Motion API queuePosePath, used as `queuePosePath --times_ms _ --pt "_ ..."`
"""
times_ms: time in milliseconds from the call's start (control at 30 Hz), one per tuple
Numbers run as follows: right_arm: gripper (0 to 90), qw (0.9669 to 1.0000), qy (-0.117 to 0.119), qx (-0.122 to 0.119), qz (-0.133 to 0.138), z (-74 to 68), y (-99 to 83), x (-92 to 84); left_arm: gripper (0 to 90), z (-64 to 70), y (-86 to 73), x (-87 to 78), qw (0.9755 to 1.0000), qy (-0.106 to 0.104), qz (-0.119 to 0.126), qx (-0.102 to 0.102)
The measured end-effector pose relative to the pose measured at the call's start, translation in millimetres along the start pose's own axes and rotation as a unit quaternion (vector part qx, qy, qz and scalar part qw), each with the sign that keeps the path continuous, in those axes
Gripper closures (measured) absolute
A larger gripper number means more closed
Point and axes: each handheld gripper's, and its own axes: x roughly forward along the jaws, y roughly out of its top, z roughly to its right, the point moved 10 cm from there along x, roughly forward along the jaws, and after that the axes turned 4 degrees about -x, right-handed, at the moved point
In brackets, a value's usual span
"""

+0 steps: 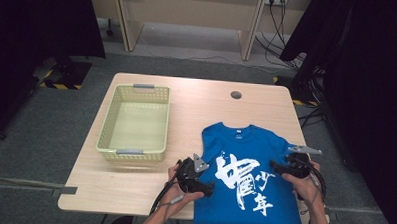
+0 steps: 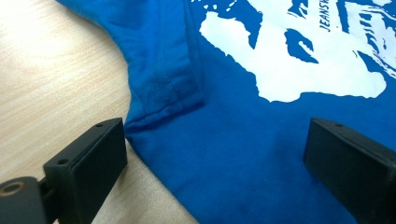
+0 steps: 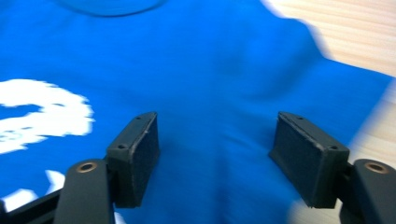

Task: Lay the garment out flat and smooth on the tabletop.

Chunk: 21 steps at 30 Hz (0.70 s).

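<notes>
Wooden table [image 1: 149,185], blue T-shirt [image 1: 248,194] flat (white print), left gripper [image 2: 215,154] and right gripper [image 3: 215,158] gaping, empty.

basket [image 1: 134,124] left on table [image 1: 197,99] | T-shirt [image 1: 246,181] right, front edge

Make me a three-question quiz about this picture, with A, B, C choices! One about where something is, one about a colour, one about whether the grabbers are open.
1. Where is the basket?
A. left of the T-shirt
B. on the T-shirt
C. on the floor

2. What colour is the T-shirt?
A. red
B. blue
C. green

3. How do the left gripper and the right gripper stand?
A. both shut
B. both open
C. one holds the basket

Answers: 1 A, it sits on the table's left half. 2 B, blue with white print. 3 B, gaps show between the jaws.
</notes>
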Motion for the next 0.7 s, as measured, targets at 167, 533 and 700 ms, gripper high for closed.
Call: queuePosePath --times_ms 167,533,700 --pt "31.3 0.9991 -0.034 0.026 -0.004 29.7 -9.5 -12.4 5.1 0.2 -0.1 0.0 1.0 0.001 0.0 -0.002" --pt "29.9 0.9995 0.015 0.0 0.026 -8.9 13.5 -14.4 5.0 0.0 0.1 0.0 1.0 0.001 0.001 -0.002" --pt "28.5 0.9984 0.047 -0.029 0.015 -40.4 12.8 -6.1 6.5 -1.3 1.5 -0.3 1.0 -0.001 0.005 -0.004"
